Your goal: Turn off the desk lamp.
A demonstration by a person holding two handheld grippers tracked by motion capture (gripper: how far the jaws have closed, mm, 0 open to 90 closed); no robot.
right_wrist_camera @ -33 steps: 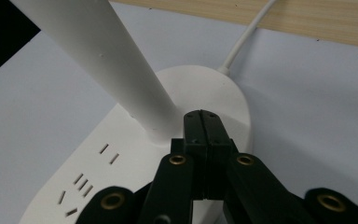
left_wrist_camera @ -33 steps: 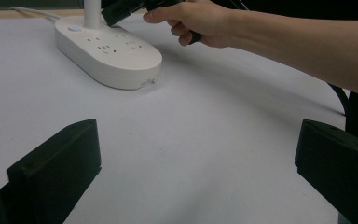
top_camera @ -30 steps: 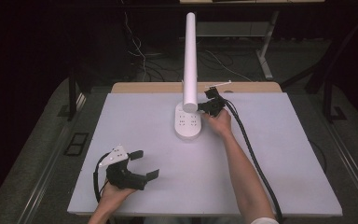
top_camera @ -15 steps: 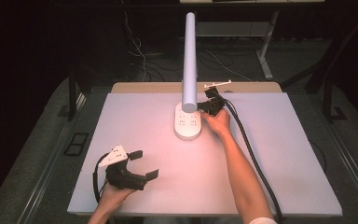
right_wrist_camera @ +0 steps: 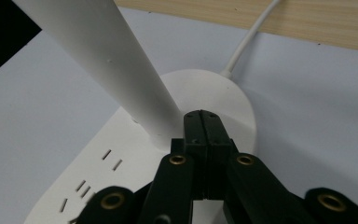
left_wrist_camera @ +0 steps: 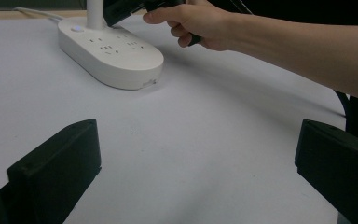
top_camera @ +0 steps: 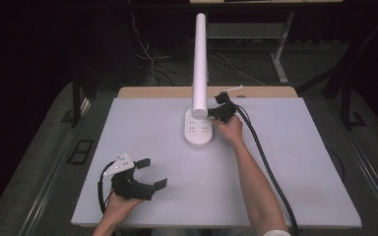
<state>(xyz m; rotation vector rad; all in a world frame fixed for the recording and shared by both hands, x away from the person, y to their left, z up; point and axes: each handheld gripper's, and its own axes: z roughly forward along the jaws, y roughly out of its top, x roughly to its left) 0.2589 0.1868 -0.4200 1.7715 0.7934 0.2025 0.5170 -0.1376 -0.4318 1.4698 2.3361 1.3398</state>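
Work in hand: the right gripper [top_camera: 215, 112] is at the base of a white lamp post [top_camera: 200, 64] that rises from a power-strip base [top_camera: 198, 130] at the far middle of the white table [top_camera: 295, 162].
Right gripper: jaws pressed fully together with nothing between them; in the right gripper view the closed tip [right_wrist_camera: 205, 122] sits just beside the foot of the post, over the rounded back end of the base, where the left gripper view shows a small round button [left_wrist_camera: 77, 29].
Left gripper: [top_camera: 150, 173] rests in the hand at the near left, jaws wide apart and empty, well apart from the lamp.
Base: flat on the table, sockets facing up, white cord [right_wrist_camera: 249, 39] leaving at the back.
Risk, missed press: the tip may land on the post or bare plastic, since the button is small.
Risk, sliding: a slanted push could skid the unheld base.
Risk, tipping: a sideways knock on the tall post could topple it.
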